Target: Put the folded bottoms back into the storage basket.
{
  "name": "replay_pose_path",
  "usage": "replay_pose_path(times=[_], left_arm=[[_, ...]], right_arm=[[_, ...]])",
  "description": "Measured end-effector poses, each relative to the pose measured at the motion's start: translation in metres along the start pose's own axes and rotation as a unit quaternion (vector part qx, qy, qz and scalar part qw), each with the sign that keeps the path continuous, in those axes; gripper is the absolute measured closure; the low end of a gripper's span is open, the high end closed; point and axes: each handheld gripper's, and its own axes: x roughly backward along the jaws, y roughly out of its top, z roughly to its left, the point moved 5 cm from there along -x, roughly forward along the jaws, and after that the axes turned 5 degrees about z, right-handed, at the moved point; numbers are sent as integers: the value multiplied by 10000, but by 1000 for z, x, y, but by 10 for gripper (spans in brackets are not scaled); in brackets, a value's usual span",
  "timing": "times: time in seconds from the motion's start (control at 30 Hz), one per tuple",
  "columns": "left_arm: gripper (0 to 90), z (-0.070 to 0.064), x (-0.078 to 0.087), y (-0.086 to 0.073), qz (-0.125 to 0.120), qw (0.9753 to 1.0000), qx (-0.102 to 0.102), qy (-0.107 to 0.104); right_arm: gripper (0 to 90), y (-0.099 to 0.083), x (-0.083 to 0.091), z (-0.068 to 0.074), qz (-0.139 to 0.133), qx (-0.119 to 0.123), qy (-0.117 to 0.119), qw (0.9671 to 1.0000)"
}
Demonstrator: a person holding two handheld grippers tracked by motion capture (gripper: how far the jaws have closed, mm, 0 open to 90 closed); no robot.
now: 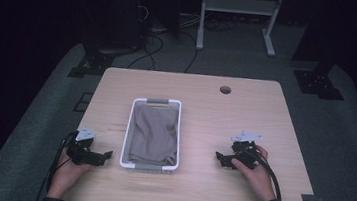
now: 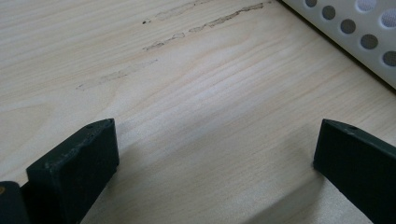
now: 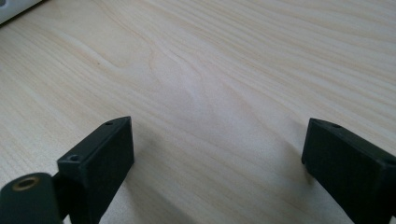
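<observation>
A white perforated basket (image 1: 127,131) sits left of centre on the wooden table (image 1: 225,115), with a folded brown-grey cloth (image 1: 154,133) lying inside it. My left gripper (image 1: 105,155) rests low on the table just left of the basket's near corner, jaws wide apart with bare wood between them (image 2: 215,140); the basket's wall (image 2: 355,32) shows at the upper right of the left gripper view. My right gripper (image 1: 220,158) lies on the table to the right of the basket, jaws spread, nothing between them (image 3: 217,140).
A round cable hole (image 1: 225,90) is near the table's far edge. Faint scuff marks (image 2: 187,28) streak the wood near the basket. A strip of tape (image 1: 311,198) sticks at the near right edge. Desk legs and cables stand on the floor behind.
</observation>
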Motion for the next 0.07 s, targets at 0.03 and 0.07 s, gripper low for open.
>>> replay_pose_path(times=[0.03, 0.07], left_arm=[[0, 0, 0, 0, 0, 10000, 1, 0], [0, 0, 0, 0, 0, 10000, 1, 0]], right_arm=[[82, 0, 0, 0, 0, 1, 0, 10000], [82, 0, 0, 0, -1, 1, -1, 10000]])
